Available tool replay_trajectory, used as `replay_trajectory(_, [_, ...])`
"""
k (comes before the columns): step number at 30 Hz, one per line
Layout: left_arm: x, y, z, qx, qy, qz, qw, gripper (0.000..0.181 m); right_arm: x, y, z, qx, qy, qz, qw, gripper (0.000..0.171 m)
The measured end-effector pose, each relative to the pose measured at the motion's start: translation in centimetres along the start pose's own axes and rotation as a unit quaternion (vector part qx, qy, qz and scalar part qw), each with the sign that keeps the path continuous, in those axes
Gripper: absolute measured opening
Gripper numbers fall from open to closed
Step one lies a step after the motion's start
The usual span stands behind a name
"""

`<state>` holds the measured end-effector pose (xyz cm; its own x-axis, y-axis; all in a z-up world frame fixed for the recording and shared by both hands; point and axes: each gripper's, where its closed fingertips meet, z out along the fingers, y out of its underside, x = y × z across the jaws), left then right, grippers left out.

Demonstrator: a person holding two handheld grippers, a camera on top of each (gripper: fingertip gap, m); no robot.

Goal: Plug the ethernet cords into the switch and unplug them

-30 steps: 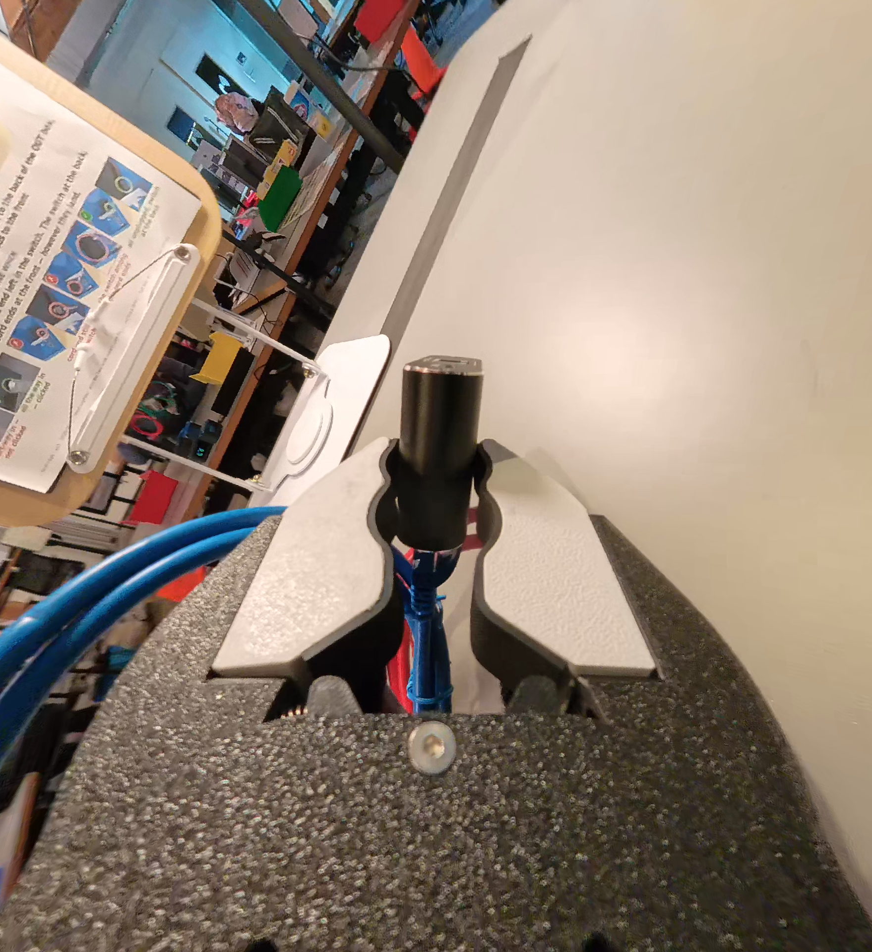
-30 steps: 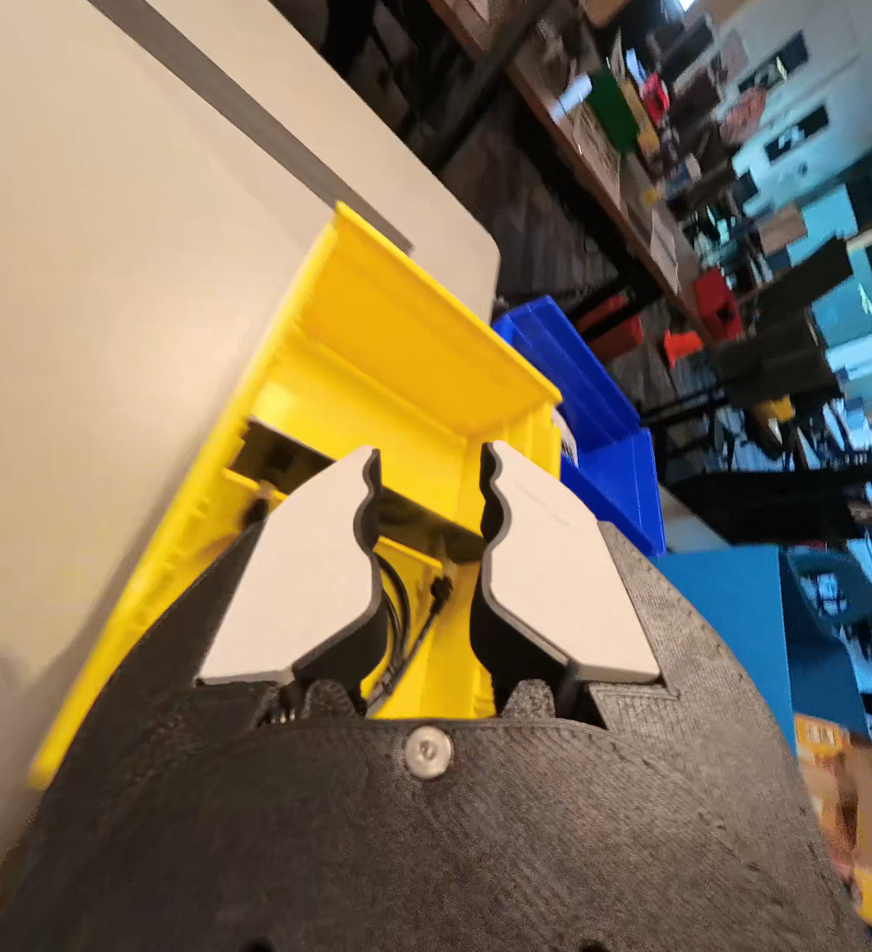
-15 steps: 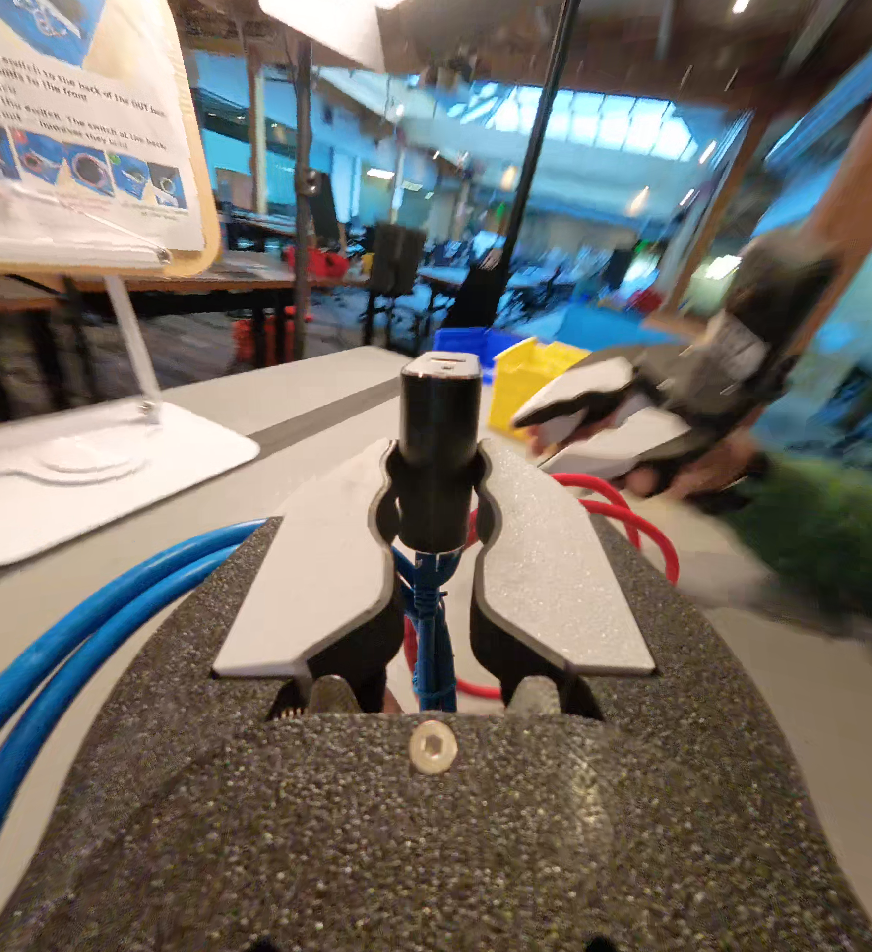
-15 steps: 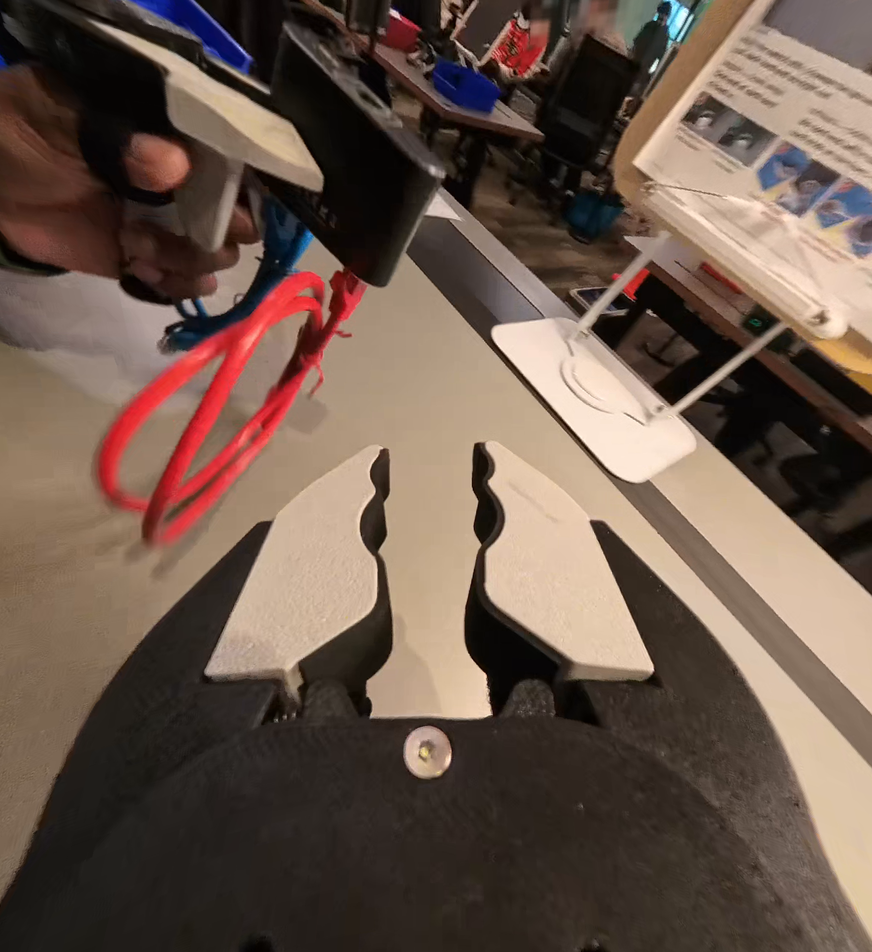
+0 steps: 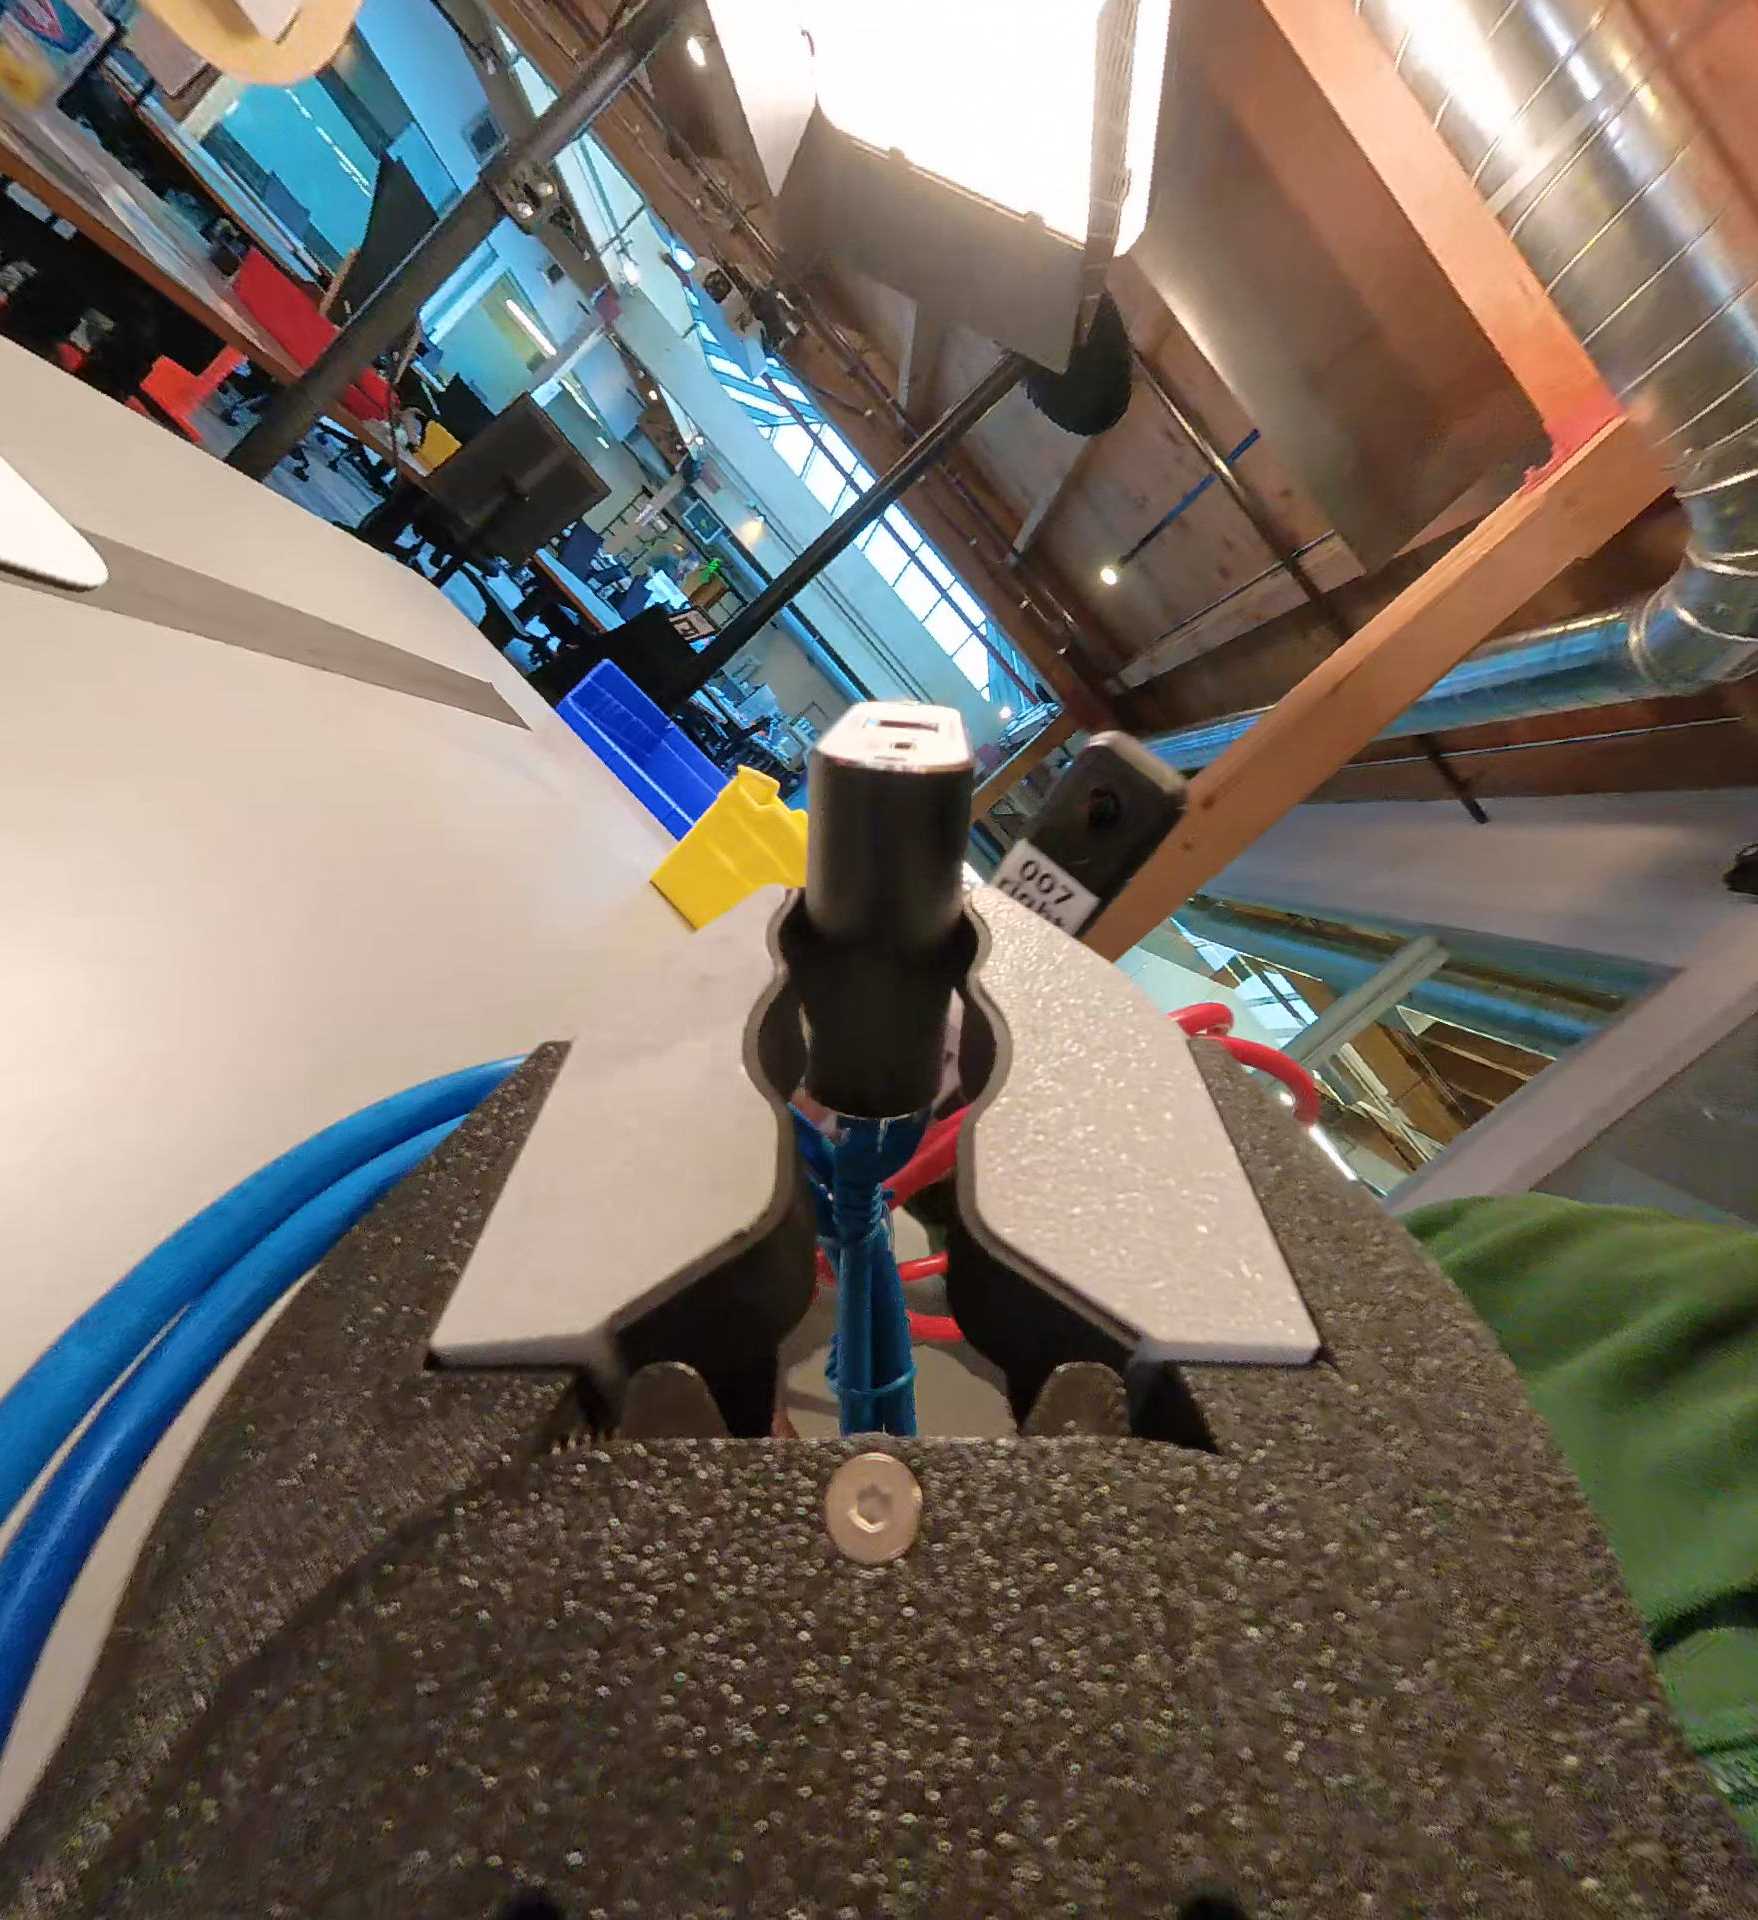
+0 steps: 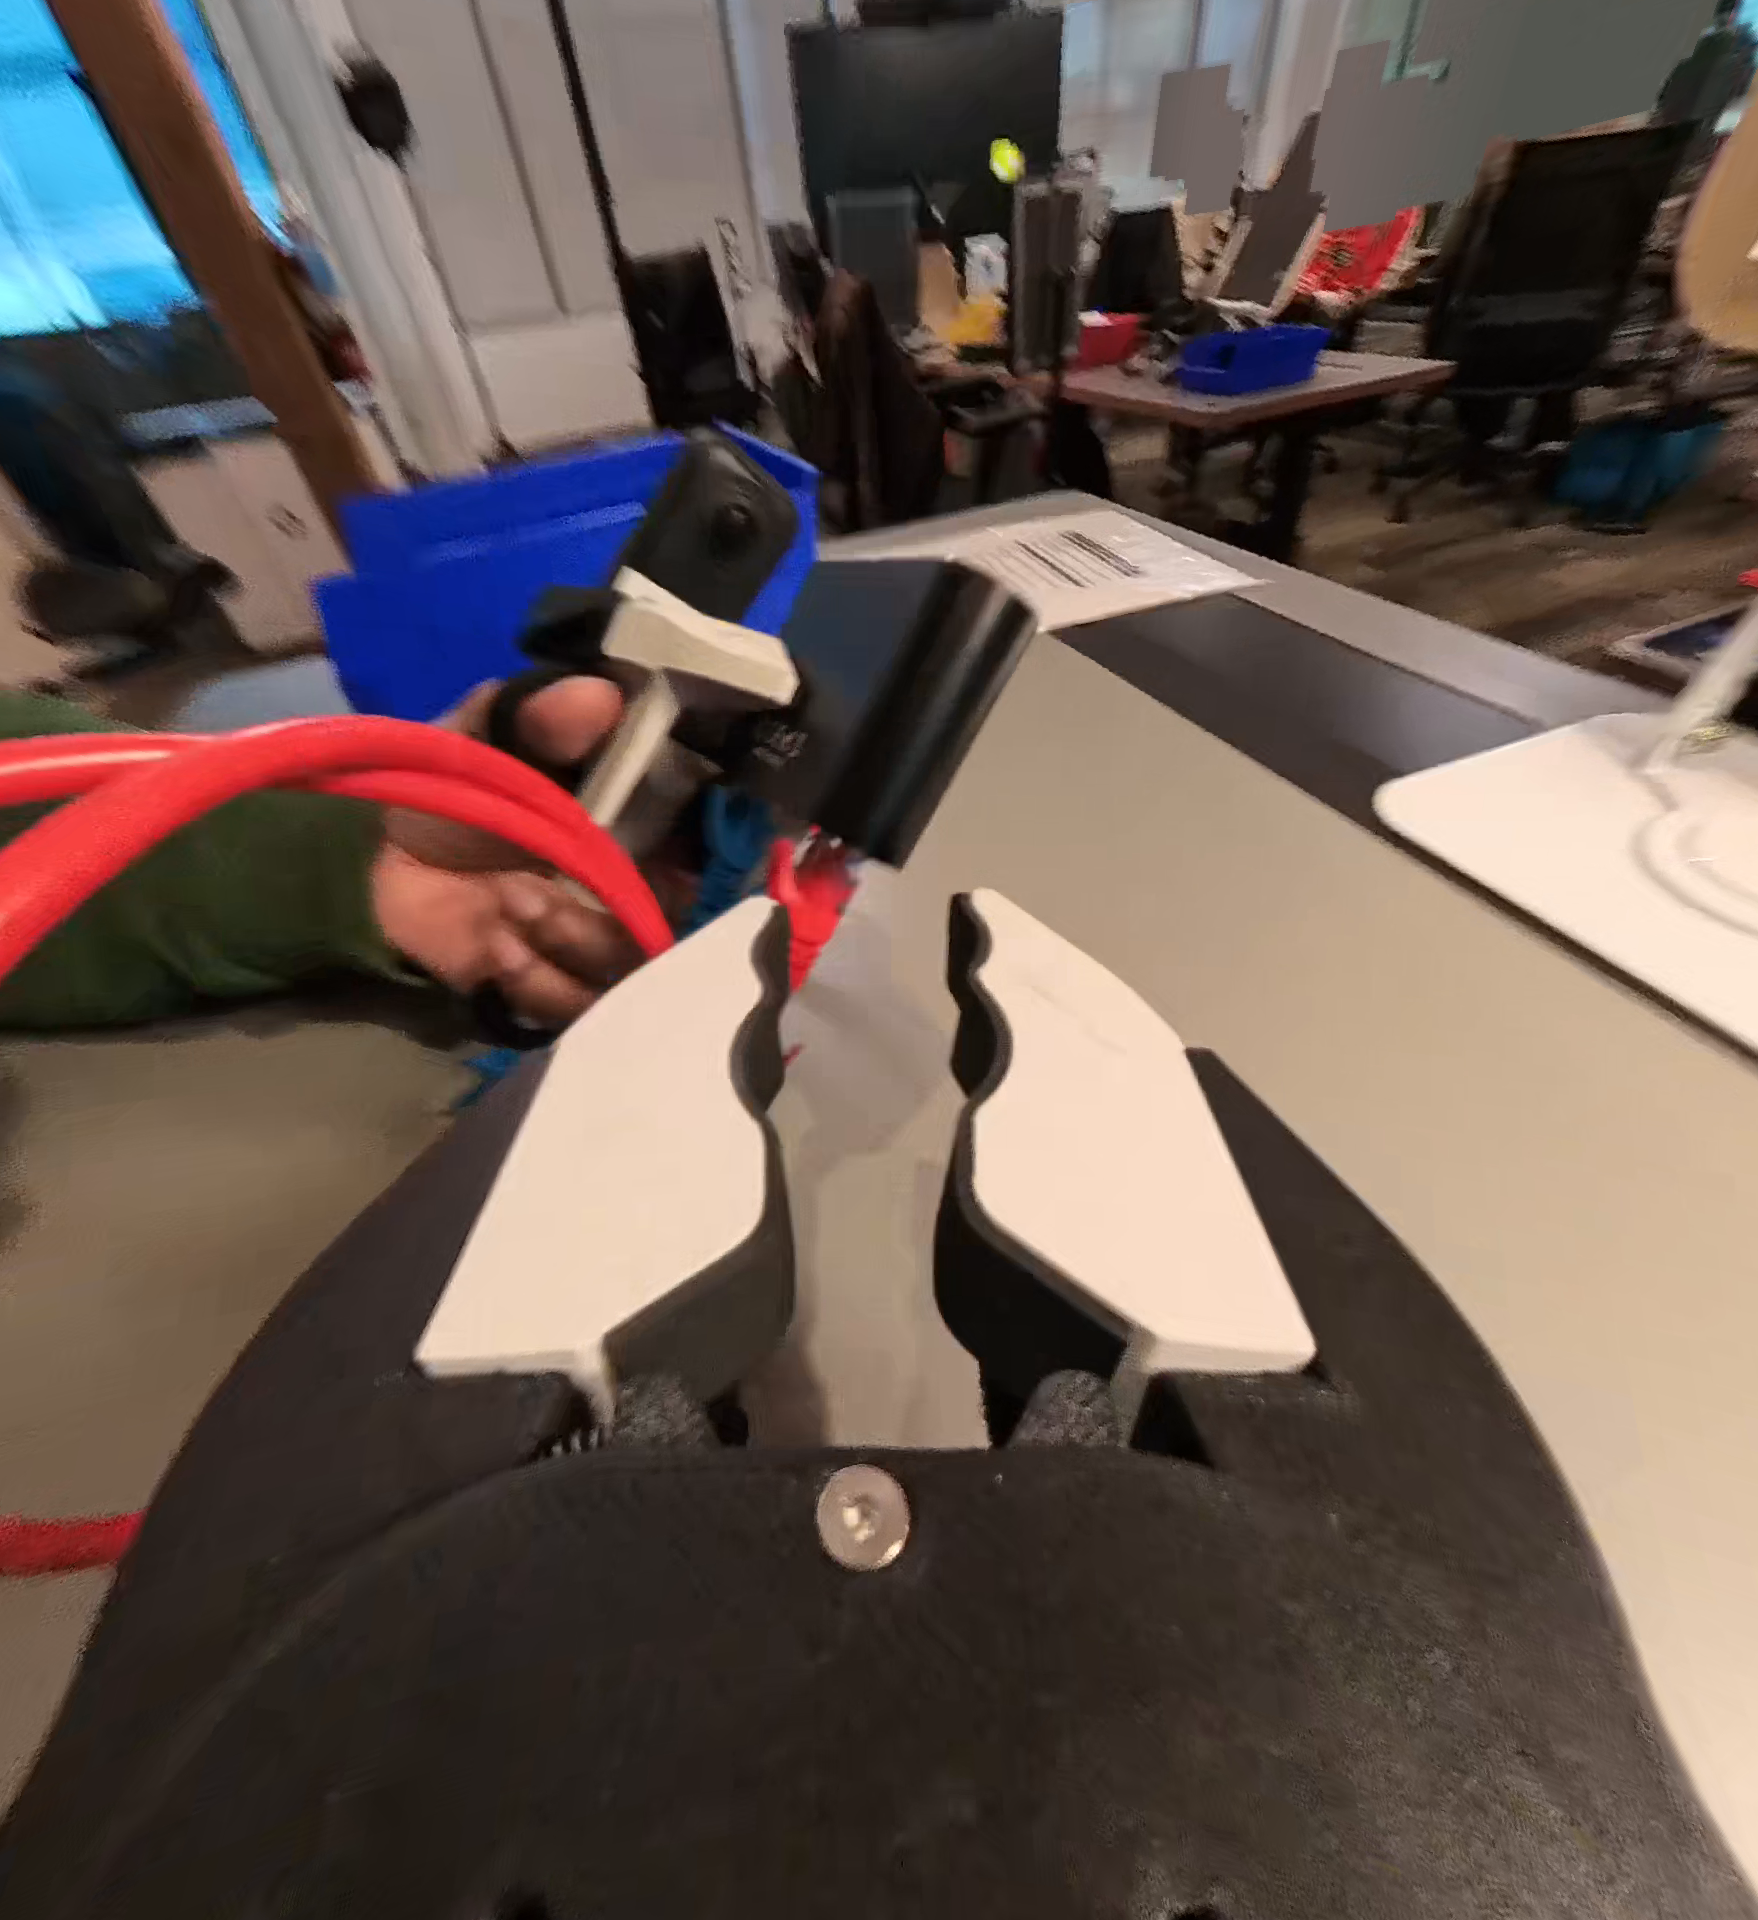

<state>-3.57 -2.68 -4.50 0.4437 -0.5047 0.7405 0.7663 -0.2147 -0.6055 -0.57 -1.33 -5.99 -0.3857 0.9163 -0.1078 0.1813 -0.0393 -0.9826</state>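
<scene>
My left claw (image 5: pixel 880 971) is clenched on the small black box-shaped switch (image 5: pixel 885 914), which stands up between its grey fingers, lifted off the pale grey bench (image 5: pixel 231 883). A blue ethernet cord (image 5: pixel 864 1278) is plugged into the switch's underside and runs down between the fingers toward the claw's base, while loops of the same blue cord sweep out to the claw's left. A red ethernet cord (image 5: pixel 1259 1060) shows just behind and to the right of the claw. A yellow plastic bin (image 5: pixel 724 857) and a blue plastic bin (image 5: pixel 636 738) sit ahead of it at the bench's far edge.

My right claw (image 6: pixel 864 925) is released, its jaws standing apart with nothing between them, low over the bench. The switch hangs tilted just ahead and slightly left of it, with the red cord's plug at its lower end, just off my left fingertip (image 6: pixel 750 935). The red cord loops away to the claw's left, across a green sleeve (image 6: pixel 127 883). A white stand base (image 6: pixel 1633 852) lies ahead to the right.
</scene>
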Motion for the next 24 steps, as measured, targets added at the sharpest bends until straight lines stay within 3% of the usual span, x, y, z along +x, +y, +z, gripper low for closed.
replay_trajectory(4, [-0.2,0.1,0.1,-0.002,0.001,-0.001,1.000,0.026,-0.6,-0.1,-0.7,0.047,-0.048,0.085,0.994,0.036])
replay_trajectory(8, [0.3,0.8,0.7,-0.017,0.007,0.030,0.999,0.026,-0.8,1.3,0.3,0.024,-0.056,0.115,0.992,0.039])
replay_trajectory(11, [0.8,1.5,1.0,-0.031,0.013,0.055,0.998,0.027,-1.3,1.6,0.7,0.022,-0.058,0.111,0.992,0.030])
replay_trajectory(13, [0.8,1.5,1.2,-0.032,0.006,0.065,0.997,0.027,-1.8,1.4,0.6,0.025,-0.060,0.084,0.994,0.016])
replay_trajectory(17, [1.5,1.8,1.4,-0.056,0.017,0.081,0.995,0.031,-1.8,1.1,0.1,0.009,-0.035,0.010,0.999,0.015])
replay_trajectory(24, [3.7,2.0,1.3,-0.132,0.003,0.199,0.971,0.041,-1.2,0.2,-2.0,-0.040,0.003,-0.128,0.991,0.015])
